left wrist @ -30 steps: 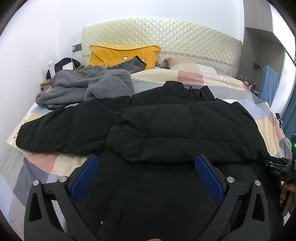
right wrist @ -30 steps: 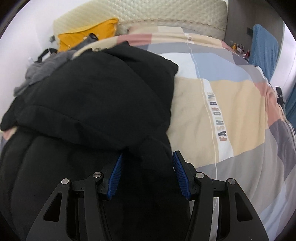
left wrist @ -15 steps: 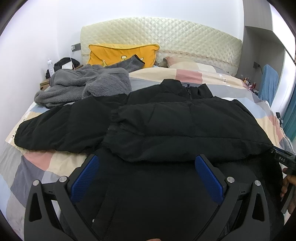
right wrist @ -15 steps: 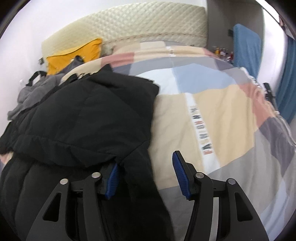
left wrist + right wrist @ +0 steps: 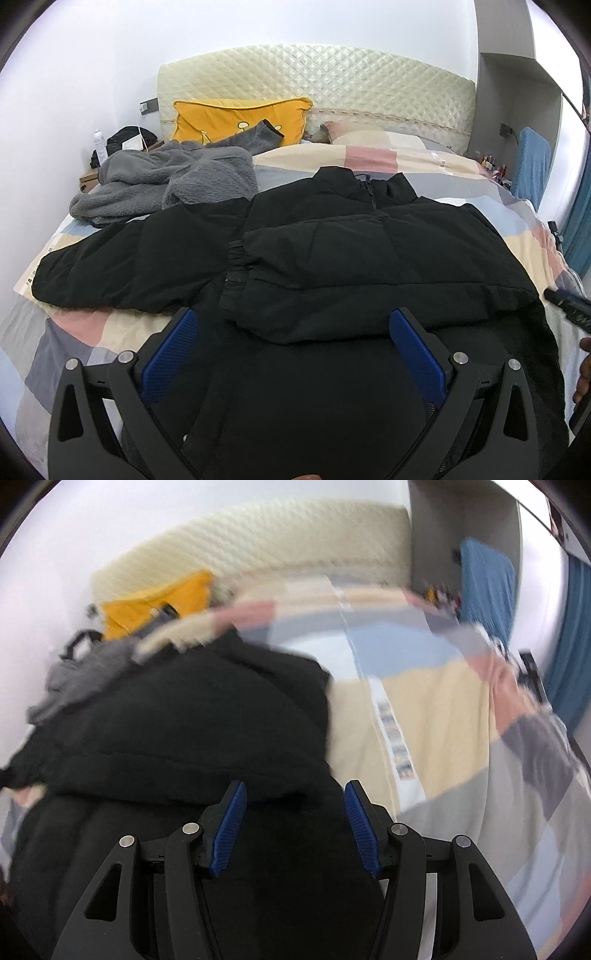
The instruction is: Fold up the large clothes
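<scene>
Landmark: the black jacket (image 5: 369, 258) is lying spread across the patchwork bedspread (image 5: 373, 158); every place below is given relative to it.
Far left of the jacket: a bottle (image 5: 97, 139) and a dark bag (image 5: 129, 136) are standing on a bedside stand beyond the bed edge.
Left, behind the jacket: a grey fleece garment (image 5: 162, 181) is lying in a heap, touching the jacket's outstretched sleeve.
Behind the jacket: an orange pillow (image 5: 229, 118) is leaning against the cream quilted headboard (image 5: 325, 85).
Jacket layout: one sleeve is stretching out to the left, while the other is lying folded across the chest, its cuff near the middle; the collar is pointing toward the headboard.
Left gripper (image 5: 291, 339): it is hanging over the jacket's near hem with its jaws standing wide; the blue pads (image 5: 168, 356) are pressing on nothing.
Right gripper (image 5: 293, 812): it is hovering at the jacket's right edge, jaws about half apart; black fabric is showing between the pads (image 5: 229, 825), but this blurred view is not showing whether they are pinching it.
Right of the jacket: bare bedspread is lying exposed.
Far right of the jacket: a blue cloth (image 5: 532, 166) is hanging beside the wall.
</scene>
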Demonstrator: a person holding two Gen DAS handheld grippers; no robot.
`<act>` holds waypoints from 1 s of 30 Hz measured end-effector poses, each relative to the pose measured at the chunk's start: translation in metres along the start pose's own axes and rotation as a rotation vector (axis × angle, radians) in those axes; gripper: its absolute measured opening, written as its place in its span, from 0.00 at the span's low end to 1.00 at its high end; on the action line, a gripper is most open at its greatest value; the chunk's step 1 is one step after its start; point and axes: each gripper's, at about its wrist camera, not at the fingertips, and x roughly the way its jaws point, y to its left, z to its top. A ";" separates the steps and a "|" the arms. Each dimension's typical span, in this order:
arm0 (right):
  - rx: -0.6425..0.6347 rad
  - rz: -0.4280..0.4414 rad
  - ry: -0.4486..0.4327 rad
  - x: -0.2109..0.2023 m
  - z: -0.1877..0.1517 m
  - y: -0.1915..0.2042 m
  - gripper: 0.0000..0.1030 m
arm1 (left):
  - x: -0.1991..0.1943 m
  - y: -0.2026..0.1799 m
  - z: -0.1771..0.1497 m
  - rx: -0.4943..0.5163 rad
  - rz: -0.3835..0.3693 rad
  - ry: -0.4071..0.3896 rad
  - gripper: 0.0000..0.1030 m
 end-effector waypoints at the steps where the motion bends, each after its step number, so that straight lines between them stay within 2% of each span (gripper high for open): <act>1: 0.005 0.023 -0.045 -0.008 0.005 0.005 0.53 | 0.000 -0.002 0.003 0.000 0.007 0.007 1.00; 3: -0.029 0.047 -0.090 -0.010 0.015 0.017 0.53 | 0.001 -0.010 0.014 -0.011 0.019 0.015 1.00; 8: -0.070 0.100 -0.160 0.005 0.047 0.044 0.54 | 0.017 -0.036 0.048 0.004 -0.024 0.020 1.00; 12: -0.042 0.126 -0.151 0.046 0.068 0.058 0.55 | 0.050 -0.055 0.074 0.062 -0.005 0.014 1.00; 15: -0.004 0.122 -0.130 0.085 0.074 0.064 0.55 | 0.081 -0.059 0.082 0.063 0.004 0.012 1.00; 20: -0.040 0.070 -0.074 0.142 0.055 0.066 0.55 | 0.141 -0.047 0.076 0.025 0.042 0.075 1.00; 23: -0.069 0.051 -0.103 0.155 0.039 0.066 0.56 | 0.173 -0.040 0.062 0.029 0.065 0.117 1.00; 25: -0.061 0.043 -0.108 0.159 0.036 0.065 0.61 | 0.181 -0.039 0.057 0.035 0.070 0.107 1.00; 30: -0.074 0.060 -0.061 0.178 0.034 0.069 0.63 | 0.196 -0.041 0.053 0.063 0.069 0.092 1.00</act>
